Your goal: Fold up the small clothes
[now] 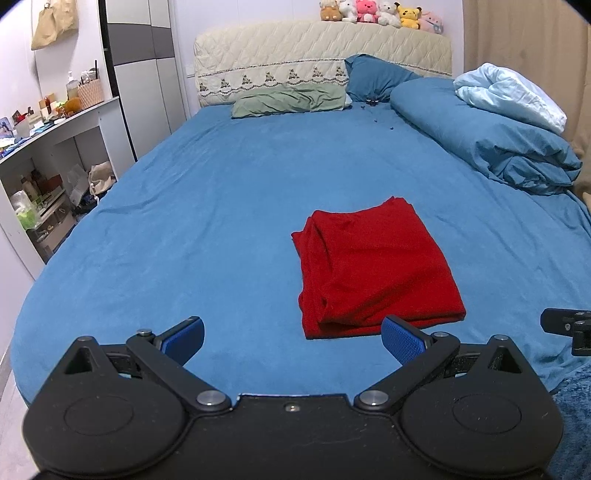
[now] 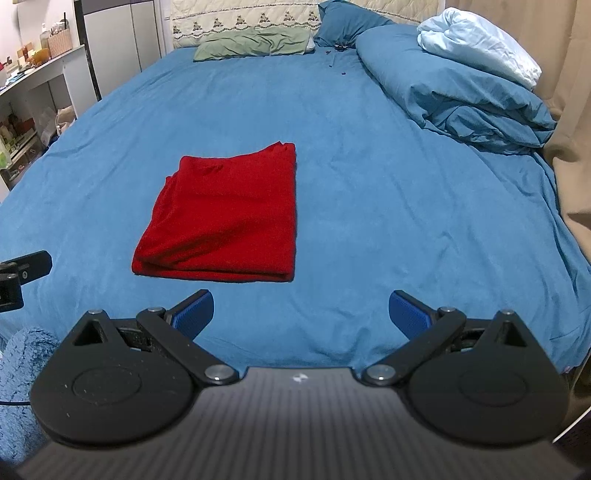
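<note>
Two tools — left tool (image 1: 291,341) and right tool (image 2: 301,312) — hang wide apart, holding nothing, near the bed (image 1: 184,206) edge. Red cloth (image 2: 229,218) lies folded flat, so it looks done.

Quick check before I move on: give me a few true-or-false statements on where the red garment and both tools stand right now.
1. The red garment lies folded on the blue bedsheet. True.
2. The left tool is shut on the garment. False: its jaws stand wide apart and hold nothing.
3. The right tool is open and empty. True.
4. The garment rests on the green pillow. False: the pillow is far off by the headboard, apart from the garment.
5. Plush toys sit atop the headboard. True.
</note>
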The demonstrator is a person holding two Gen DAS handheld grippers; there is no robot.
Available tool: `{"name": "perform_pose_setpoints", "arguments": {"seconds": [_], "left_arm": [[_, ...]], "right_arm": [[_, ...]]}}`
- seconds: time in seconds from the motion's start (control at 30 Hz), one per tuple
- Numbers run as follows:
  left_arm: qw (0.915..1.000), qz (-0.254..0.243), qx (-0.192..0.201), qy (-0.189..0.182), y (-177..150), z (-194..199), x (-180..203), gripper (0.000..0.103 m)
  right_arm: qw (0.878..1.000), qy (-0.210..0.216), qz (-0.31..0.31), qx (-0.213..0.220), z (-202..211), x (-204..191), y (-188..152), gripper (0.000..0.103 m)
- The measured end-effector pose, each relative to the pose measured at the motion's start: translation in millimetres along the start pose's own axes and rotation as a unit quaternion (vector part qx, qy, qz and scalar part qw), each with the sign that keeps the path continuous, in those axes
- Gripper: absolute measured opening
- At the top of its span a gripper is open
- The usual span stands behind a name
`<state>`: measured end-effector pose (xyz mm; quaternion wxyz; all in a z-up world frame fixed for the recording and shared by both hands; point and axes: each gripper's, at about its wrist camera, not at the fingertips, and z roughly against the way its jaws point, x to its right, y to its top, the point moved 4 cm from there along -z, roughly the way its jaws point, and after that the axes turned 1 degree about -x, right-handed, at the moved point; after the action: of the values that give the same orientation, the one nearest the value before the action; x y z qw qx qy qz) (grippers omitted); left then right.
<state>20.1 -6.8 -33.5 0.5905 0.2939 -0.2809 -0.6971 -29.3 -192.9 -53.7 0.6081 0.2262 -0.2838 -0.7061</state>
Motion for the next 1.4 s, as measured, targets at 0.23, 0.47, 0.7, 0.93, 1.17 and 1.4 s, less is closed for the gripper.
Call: {"name": "perform_pose_setpoints", "arguments": {"seconds": [0.23, 0.47, 0.7, 0.93, 1.17, 1.4], "left_arm": [[1.0000, -0.001, 0.002, 0.001, -0.4, 0.8, -1.8, 0.103], [1.0000, -0.003, 0.004, 0.001, -0.4, 1.6, -0.7, 0.103], [1.0000, -0.002, 0.004, 0.000, 0.1, 1.5, -1.3, 0.103], [1.0000, 0.003, 0.005, -0.006, 0.8, 2.0, -2.4, 0.103], [0.9999, 0.002, 0.008, -0.007, 0.6, 4.4, -3.0, 0.103], [0.9999, 0.004, 0.010, -0.009, 1.4, 5.5, -4.7, 0.103]], "right_arm": [[1.000, -0.001, -0.001, 0.000, 1.0, -1.2, 0.2, 0.103], [1.000, -0.001, -0.001, 0.001, 1.8, -1.4, 0.3, 0.103], [1.000, 0.000, -0.003, 0.002, 2.5, -2.0, 0.5, 0.103], [1.000, 0.000, -0.003, 0.002, 2.4, -1.0, 0.6, 0.103], [1.000, 0.001, -0.002, 0.002, 2.4, -0.4, 0.8, 0.103], [1.000, 0.001, -0.006, 0.004, 4.9, -5.0, 0.3, 0.103]]}}
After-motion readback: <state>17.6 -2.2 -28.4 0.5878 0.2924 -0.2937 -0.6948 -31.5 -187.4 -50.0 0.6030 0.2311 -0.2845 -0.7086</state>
